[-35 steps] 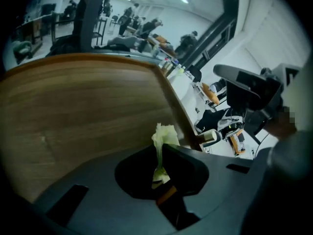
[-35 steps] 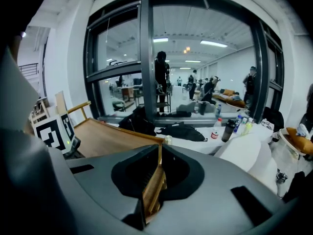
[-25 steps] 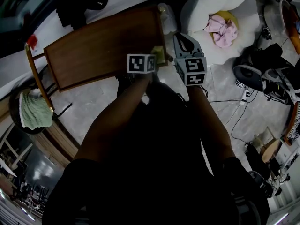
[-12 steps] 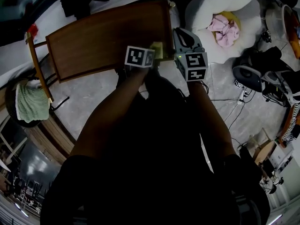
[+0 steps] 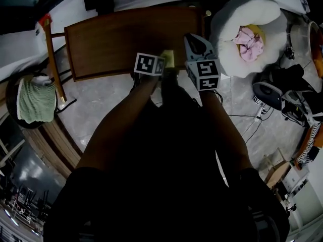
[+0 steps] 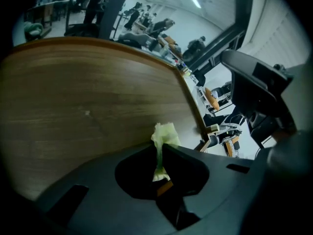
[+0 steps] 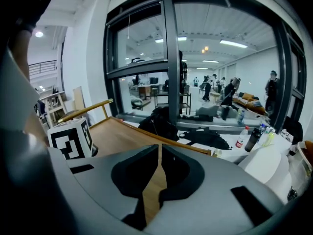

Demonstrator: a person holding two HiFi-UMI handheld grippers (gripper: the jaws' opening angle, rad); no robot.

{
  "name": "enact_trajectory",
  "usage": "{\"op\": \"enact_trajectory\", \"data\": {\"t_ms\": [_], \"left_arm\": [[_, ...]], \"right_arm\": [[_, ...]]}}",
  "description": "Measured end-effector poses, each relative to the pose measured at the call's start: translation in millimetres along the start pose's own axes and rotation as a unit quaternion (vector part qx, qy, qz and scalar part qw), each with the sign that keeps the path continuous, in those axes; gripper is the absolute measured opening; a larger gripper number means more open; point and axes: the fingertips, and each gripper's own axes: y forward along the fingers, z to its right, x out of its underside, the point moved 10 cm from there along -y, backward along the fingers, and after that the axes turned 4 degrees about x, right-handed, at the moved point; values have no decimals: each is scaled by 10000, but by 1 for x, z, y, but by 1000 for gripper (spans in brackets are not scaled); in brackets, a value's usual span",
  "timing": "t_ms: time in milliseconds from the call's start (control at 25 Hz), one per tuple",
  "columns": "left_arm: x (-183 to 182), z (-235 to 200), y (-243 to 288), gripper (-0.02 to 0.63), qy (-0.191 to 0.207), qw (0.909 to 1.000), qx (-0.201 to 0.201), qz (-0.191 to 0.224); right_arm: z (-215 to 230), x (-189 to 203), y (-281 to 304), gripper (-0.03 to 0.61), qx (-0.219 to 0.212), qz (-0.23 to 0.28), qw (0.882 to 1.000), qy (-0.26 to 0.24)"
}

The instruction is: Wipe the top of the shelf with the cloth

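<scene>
The shelf's brown wooden top (image 5: 121,39) lies ahead of me. A small yellow-green cloth (image 5: 168,57) rests on it near the front edge, toward the right end. My left gripper (image 5: 163,64) is shut on the cloth (image 6: 164,135), which sticks up between the jaws over the wood (image 6: 88,102). Just to the right, my right gripper (image 5: 195,40) hovers over the shelf's right end, shut with nothing in it (image 7: 160,148). The right gripper view shows the shelf top (image 7: 117,133) and the left gripper's marker cube (image 7: 71,138).
A white cushion (image 5: 229,14) holding a pink cloth (image 5: 250,37) sits to the right of the shelf. A green towel (image 5: 35,100) hangs at the left. Cables (image 5: 252,120) and dark gear (image 5: 277,84) lie on the floor at right. Black bags (image 7: 161,119) sit beyond the shelf.
Both grippers have shifted left along the shelf: the cloth was at the right front corner and now sits further in. The right gripper has come over the shelf's right end.
</scene>
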Motion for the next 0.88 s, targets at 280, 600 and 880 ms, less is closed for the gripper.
{"op": "enact_trajectory", "data": {"t_ms": [280,600,880], "left_arm": [[13,-38,-34,37,-54,9999,-91,-27],[25,-91,-69,37,147,9992,-339,164],[39,-131,-106,37,-31,9987,-357,373]], "right_arm": [[-43,-15,23,34,-246,7,9996,-99],[-87,-32,53,34,-411,49,9990,-155],[-131,-43,71,34,-602,82,9979,-244]]}}
